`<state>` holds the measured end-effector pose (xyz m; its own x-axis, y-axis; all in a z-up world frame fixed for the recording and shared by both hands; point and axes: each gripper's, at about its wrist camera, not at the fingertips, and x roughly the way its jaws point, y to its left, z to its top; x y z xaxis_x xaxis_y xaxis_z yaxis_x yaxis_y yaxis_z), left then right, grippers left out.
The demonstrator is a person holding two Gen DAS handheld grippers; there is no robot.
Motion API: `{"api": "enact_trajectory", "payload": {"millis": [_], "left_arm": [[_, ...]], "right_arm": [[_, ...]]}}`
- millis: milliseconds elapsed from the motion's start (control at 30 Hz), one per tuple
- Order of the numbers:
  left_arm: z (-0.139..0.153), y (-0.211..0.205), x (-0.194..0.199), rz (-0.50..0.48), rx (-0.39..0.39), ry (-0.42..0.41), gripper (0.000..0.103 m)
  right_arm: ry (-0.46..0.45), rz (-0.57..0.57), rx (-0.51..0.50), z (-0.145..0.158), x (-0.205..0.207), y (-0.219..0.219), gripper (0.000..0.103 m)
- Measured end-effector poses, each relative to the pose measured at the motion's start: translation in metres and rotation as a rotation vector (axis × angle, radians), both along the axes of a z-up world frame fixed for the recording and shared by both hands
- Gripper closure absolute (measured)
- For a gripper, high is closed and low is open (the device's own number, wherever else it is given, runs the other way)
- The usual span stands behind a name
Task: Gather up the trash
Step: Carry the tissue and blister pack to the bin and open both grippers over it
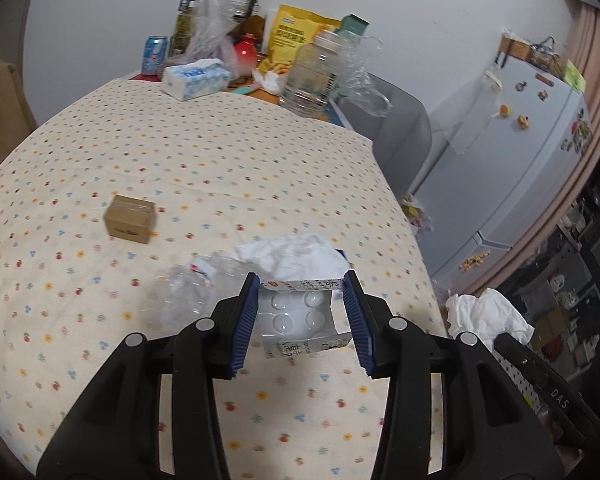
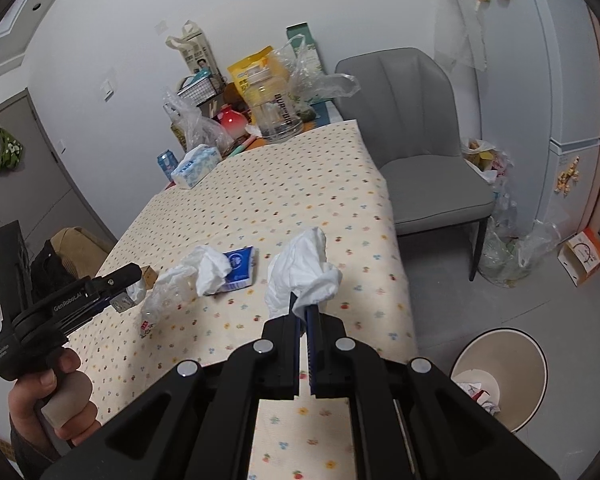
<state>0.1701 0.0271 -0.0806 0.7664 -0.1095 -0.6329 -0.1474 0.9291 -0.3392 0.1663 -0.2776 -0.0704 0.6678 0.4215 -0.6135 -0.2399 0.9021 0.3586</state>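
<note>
A crumpled white tissue (image 2: 304,276) is clamped between the closed jaws of the right gripper (image 2: 305,312), above the table edge (image 2: 400,280). The left gripper (image 1: 300,280) is spread wide around a small carton (image 1: 300,316); a bin (image 2: 500,376) is seen at four o'clock.

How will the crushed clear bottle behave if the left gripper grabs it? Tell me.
The bottle already looks crumpled, so it is probably light and will likely buckle further between the left gripper fingers. Its clear plastic looks glossy, so it may slip. Flattened on the table, it seems unlikely to roll.
</note>
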Motion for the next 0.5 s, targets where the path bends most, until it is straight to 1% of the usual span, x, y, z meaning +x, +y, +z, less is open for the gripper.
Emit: {"api": "enact_trajectory", "payload": {"millis": [267, 500], "left_arm": [[0.002, -0.046, 0.009, -0.078, 0.03, 0.001, 0.06], [0.0, -0.094, 0.024, -0.162, 0.052, 0.01, 0.06]], "right_arm": [[0.015, -0.081, 0.02, -0.009, -0.005, -0.046, 0.1], [0.027, -0.176, 0.038, -0.02, -0.01, -0.099, 0.1]]}}
